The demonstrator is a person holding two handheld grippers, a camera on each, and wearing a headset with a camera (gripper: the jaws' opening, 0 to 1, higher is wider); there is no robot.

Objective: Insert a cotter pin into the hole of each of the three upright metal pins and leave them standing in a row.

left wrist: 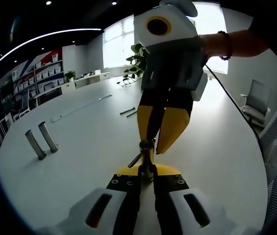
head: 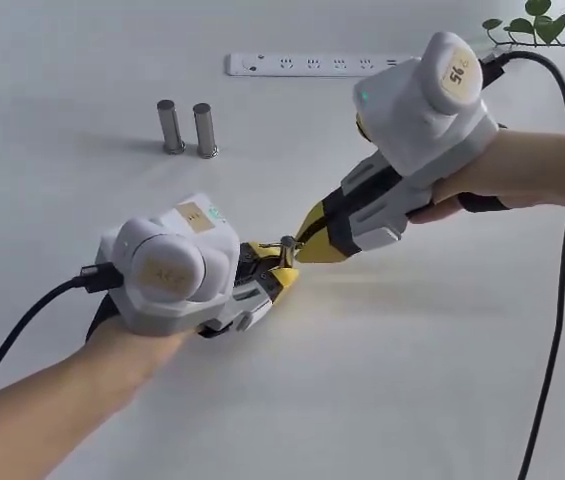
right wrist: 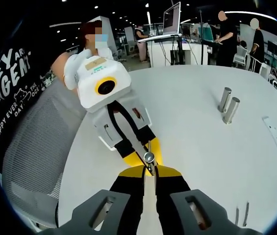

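Left gripper, clamped on the metal pin, should hold it steady while the right gripper, pinching the cotter pin, pushes straight in.

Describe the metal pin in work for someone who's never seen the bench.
On the white table, nearer than the power strip, the left gripper meets the right gripper. The metal pin is clamped in the left jaws; the other two pins stand free.

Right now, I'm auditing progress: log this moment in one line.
left claw: shut on metal pin | right claw: shut on cotter pin | upright pins: two
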